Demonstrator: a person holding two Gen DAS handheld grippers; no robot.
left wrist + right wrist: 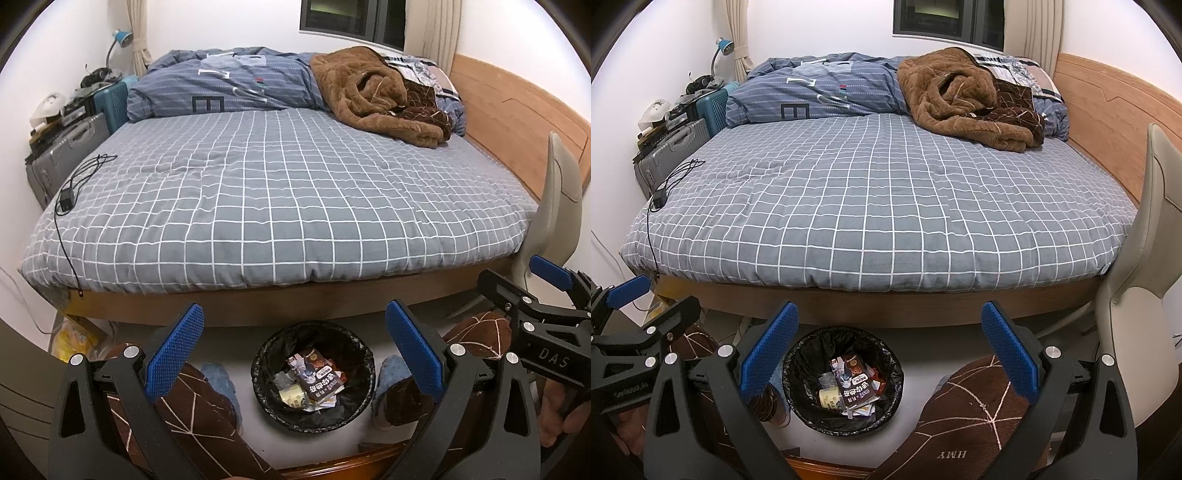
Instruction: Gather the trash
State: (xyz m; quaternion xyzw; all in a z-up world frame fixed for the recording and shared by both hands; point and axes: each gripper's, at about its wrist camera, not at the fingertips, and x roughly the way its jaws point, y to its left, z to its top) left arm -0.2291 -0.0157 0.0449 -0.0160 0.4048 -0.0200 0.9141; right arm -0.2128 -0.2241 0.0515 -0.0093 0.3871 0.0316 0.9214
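Observation:
A round trash bin with a black liner point(354, 347) stands on the floor in front of the bed; it also shows in the right wrist view point(801, 360). Inside lie wrappers and cartons point(314, 382) point(851, 386). My left gripper point(295, 350) is open and empty, held above the bin. My right gripper point(890, 349) is open and empty, above and slightly right of the bin. The right gripper also shows at the right edge of the left wrist view point(532, 291).
A bed with a grey checked sheet point(277, 192) fills the middle. A black charger and cable point(66, 201) lie at its left edge. Folded duvet and brown blanket point(376, 92) lie at the back. Suitcases point(70, 151) stand left, a chair point(1145, 258) right.

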